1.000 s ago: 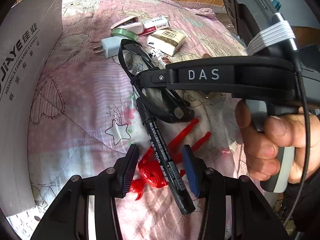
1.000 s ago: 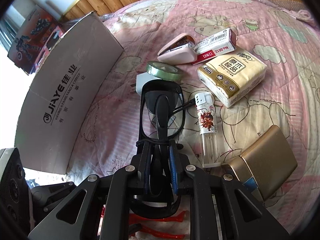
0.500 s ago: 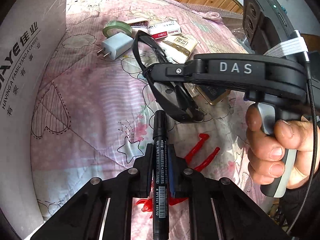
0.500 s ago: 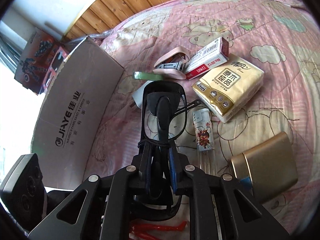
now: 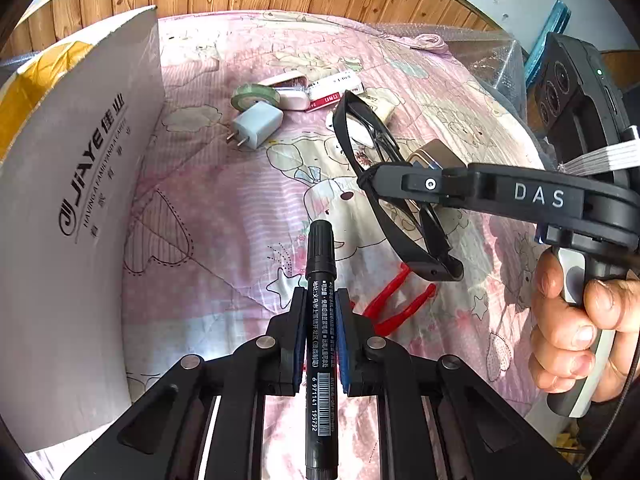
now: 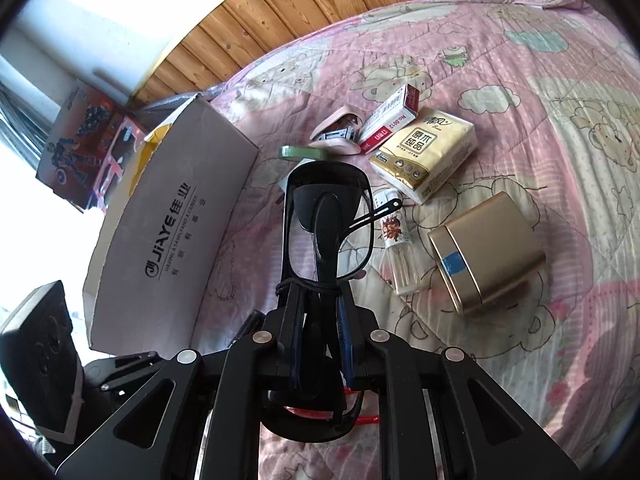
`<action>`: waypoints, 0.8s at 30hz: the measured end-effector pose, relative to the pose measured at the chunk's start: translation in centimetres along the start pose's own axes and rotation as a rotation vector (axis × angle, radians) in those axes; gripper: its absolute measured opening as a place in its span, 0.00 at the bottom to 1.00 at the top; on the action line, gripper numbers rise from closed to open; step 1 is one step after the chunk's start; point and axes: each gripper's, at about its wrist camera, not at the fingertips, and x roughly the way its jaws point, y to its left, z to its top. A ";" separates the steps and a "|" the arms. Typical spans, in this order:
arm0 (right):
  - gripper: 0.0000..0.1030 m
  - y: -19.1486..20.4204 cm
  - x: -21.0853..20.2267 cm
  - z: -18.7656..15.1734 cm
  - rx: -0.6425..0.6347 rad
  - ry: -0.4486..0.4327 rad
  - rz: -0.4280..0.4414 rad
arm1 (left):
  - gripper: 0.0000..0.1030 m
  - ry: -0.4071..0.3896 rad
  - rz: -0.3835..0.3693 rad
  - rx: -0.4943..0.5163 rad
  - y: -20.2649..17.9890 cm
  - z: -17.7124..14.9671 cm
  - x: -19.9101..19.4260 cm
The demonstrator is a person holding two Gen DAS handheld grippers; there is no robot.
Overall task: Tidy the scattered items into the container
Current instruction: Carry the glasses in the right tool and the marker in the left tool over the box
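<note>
My left gripper (image 5: 321, 298) is shut on a black marker pen (image 5: 320, 264), lifted above the pink bedspread with its cap pointing forward. My right gripper (image 6: 320, 300) is shut on folded black glasses (image 6: 326, 200), held in the air; the same glasses (image 5: 360, 140) and the right gripper body show at the right of the left wrist view. The grey cardboard box (image 5: 68, 216) stands at the left, also the cardboard box (image 6: 168, 216) in the right wrist view. On the bed lie a white charger (image 5: 258, 124), green tape (image 5: 256, 94) and red pliers (image 5: 394, 300).
A tissue pack (image 6: 426, 152), a red-white staple box (image 6: 390, 120), a pink stapler (image 6: 336, 132), a lighter (image 6: 398, 252) and a gold tin (image 6: 486, 252) lie on the bed. A wooden wall runs behind. A hand (image 5: 572, 340) grips the right handle.
My left gripper shut on the marker pen and lifted it off the bed, away from the red pliers. The right gripper rose further with the glasses.
</note>
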 end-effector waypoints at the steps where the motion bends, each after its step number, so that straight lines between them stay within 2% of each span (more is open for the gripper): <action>1: 0.16 0.1 -0.4 -0.2 -0.002 -0.014 -0.012 | 0.13 -0.009 0.008 0.005 -0.5 -0.1 -0.4; 2: 0.16 0.1 -1.0 -0.2 0.002 -0.030 -0.020 | 0.13 -0.017 0.013 0.004 0.7 -0.1 -0.5; 7: 0.16 0.2 -3.7 -0.3 0.016 -0.081 -0.041 | 0.13 -0.047 0.016 -0.010 0.8 -1.2 -2.9; 12: 0.16 2.6 -4.9 -0.5 -0.026 -0.086 -0.047 | 0.13 -0.099 -0.004 -0.046 0.9 -1.4 -5.5; 15: 0.16 4.6 -5.0 -0.7 -0.071 -0.081 -0.061 | 0.13 -0.139 0.010 -0.058 1.0 -1.1 -7.1; 19: 0.16 7.4 -4.8 -0.9 -0.152 -0.079 -0.075 | 0.13 -0.203 0.070 -0.069 1.5 -0.4 -10.1; 24: 0.16 10.8 -4.4 -1.5 -0.222 -0.065 -0.047 | 0.13 -0.273 0.182 -0.090 3.1 0.5 -14.2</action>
